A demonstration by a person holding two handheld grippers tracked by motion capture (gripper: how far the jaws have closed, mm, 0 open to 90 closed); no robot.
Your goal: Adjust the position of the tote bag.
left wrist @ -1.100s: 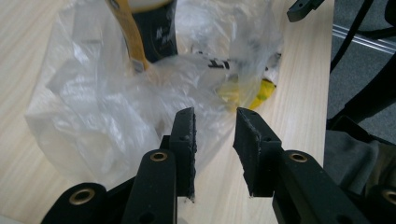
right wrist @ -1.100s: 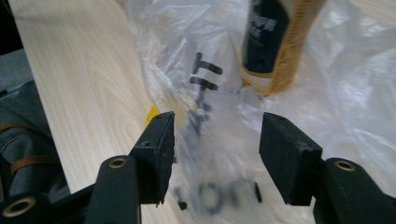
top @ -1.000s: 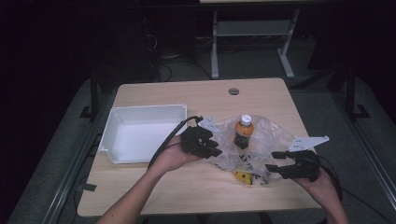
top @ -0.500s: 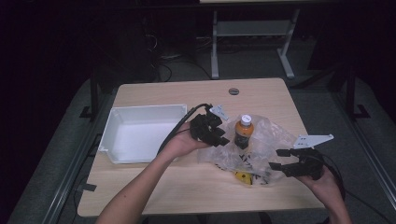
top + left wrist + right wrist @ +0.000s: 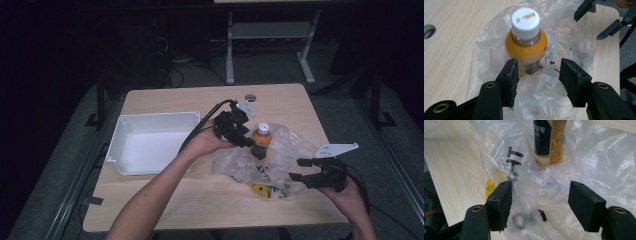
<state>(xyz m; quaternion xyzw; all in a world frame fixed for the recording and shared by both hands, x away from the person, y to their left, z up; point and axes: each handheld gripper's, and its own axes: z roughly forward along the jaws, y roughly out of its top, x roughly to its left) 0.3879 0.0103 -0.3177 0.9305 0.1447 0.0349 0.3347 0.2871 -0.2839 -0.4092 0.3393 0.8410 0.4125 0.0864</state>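
Our left gripper (image 5: 252, 145) points forward and down, forearm stretched across the table, its jaws having just been opening with nothing pressed between them. Our right gripper (image 5: 300, 169) sits low, aimed leftward, jaws apart.

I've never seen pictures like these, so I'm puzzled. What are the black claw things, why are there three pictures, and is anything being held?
A person holds a black claw tool in each hand. One picture looks down from above the wooden table. The other two come from tiny cameras riding on each claw. The left gripper has just been opening its jaws; the orange bottle stands just beyond them, not squeezed. The right gripper is open over a crinkly clear plastic bag. The bottle stands on that bag. A white tray lies to the left. Nothing is held.
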